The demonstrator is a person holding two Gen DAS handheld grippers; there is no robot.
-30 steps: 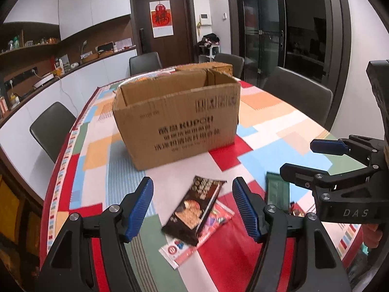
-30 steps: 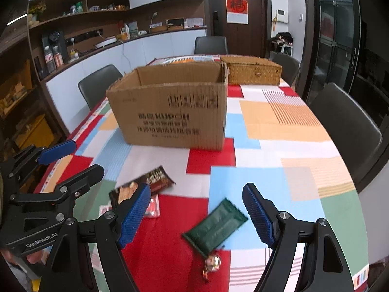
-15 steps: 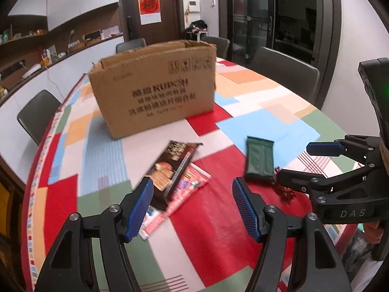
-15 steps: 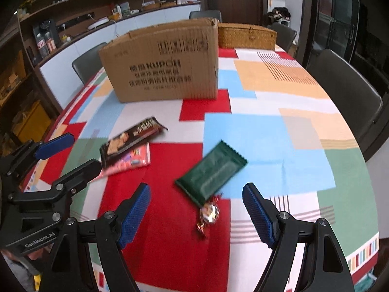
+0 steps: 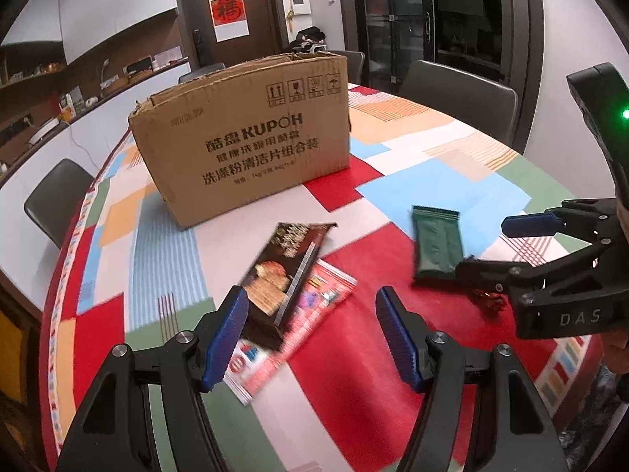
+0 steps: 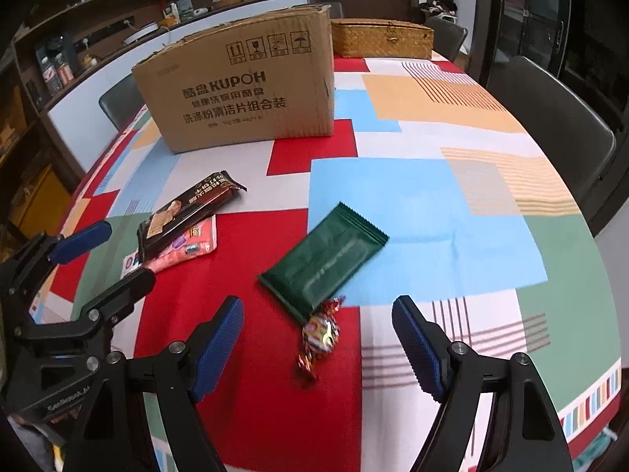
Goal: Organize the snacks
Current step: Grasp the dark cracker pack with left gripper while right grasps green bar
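both claws, left point(image 5: 310, 334) and right point(image 6: 318, 342), hang open and empty over light, thin, slippery snack packets lying flat before the cardboard box point(image 6: 243, 82): dark wrapper point(image 5: 285, 271), green packet point(image 6: 322, 261), best pinched across their narrow width.

Open patchwork-clothed desk point(image 6: 452, 204) to the right of the flat dark green wrapper point(image 6: 326, 261): free passage there. Blocked behind by the tall brown cardboard box point(image 6: 243, 86), woven straw case point(image 6: 381, 39) beyond. On the left, overlapping dark brown packet point(image 5: 287, 271) and red packet point(image 5: 310, 314). Small foil-wrapped candy point(image 6: 320, 332) touching the green wrapper's near end.
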